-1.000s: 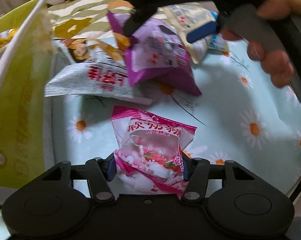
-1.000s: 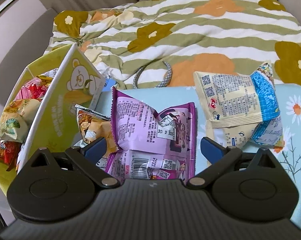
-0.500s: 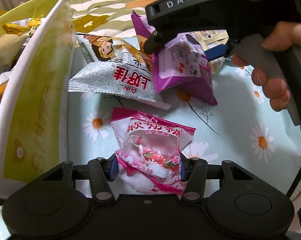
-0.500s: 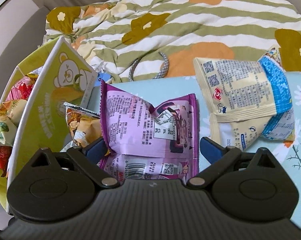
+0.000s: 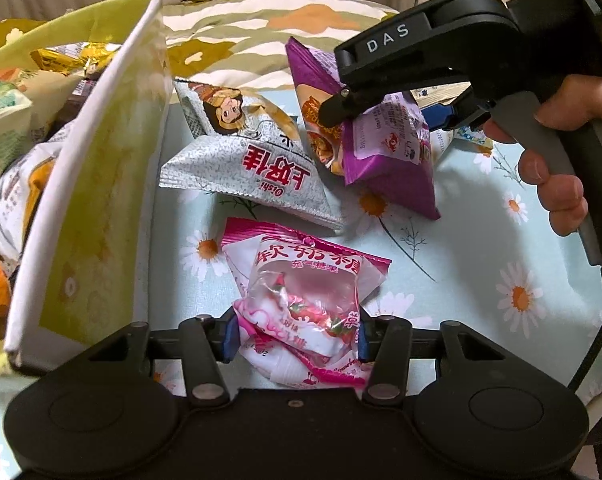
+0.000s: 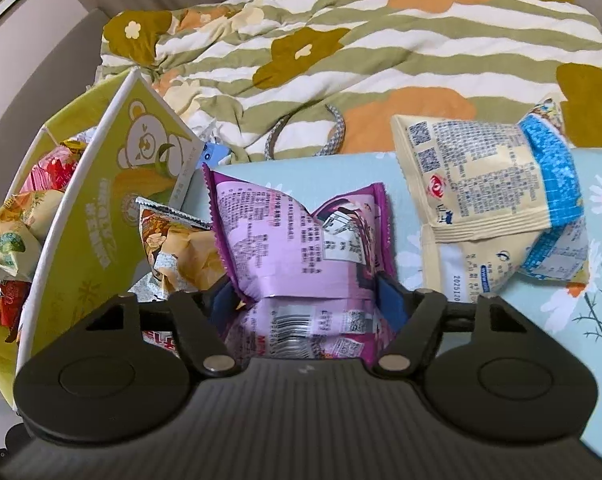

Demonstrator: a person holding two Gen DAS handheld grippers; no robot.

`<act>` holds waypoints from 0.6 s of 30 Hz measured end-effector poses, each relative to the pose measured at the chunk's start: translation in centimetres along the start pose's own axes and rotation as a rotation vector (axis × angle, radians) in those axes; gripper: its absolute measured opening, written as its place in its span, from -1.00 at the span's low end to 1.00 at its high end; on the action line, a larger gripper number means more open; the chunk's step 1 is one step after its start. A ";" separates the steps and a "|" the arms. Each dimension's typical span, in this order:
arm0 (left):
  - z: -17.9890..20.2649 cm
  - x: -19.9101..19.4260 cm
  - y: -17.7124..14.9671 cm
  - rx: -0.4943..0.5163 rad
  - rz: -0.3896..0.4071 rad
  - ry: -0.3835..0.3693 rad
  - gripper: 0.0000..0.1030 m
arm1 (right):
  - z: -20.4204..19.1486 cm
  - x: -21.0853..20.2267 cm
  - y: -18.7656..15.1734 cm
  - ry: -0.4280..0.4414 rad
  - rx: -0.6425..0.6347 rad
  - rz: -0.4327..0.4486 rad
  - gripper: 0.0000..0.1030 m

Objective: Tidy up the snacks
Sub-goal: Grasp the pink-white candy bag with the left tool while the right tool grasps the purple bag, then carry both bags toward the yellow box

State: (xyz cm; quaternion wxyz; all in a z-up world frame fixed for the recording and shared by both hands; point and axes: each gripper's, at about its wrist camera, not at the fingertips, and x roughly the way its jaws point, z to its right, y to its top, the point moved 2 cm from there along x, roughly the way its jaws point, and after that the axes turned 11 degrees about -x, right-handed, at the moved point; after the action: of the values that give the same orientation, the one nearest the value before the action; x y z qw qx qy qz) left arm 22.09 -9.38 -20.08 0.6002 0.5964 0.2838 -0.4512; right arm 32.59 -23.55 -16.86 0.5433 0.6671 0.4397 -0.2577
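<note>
Both of my tongs are squeezing snacks. Left tongs pinch the pink candy bag, which lies on the daisy tablecloth near me. Right tongs pinch the purple snack bag in its middle, so it crumples. From the left camera that purple bag looks lifted and tilted above the cloth. Just beside it lies a silver chip bag, touching the green box. More snacks sit inside the box. A cream and blue bag rests to the right.
</note>
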 end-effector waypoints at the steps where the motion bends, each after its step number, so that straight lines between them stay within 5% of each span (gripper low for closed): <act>1: 0.1 -0.2 0.0 -0.001 0.005 0.001 0.06 | 0.0 -0.3 -0.1 0.001 0.002 0.004 0.56; 18: 2.1 -8.2 -0.8 -0.058 0.167 -0.008 0.06 | -0.9 -7.2 -0.7 0.019 -0.016 0.100 0.40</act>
State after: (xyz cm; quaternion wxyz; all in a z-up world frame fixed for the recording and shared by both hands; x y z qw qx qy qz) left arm 17.45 -9.71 -12.93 0.6539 0.5986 0.2433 -0.3936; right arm 28.43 -24.88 -11.01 0.5567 0.6863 0.4130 -0.2203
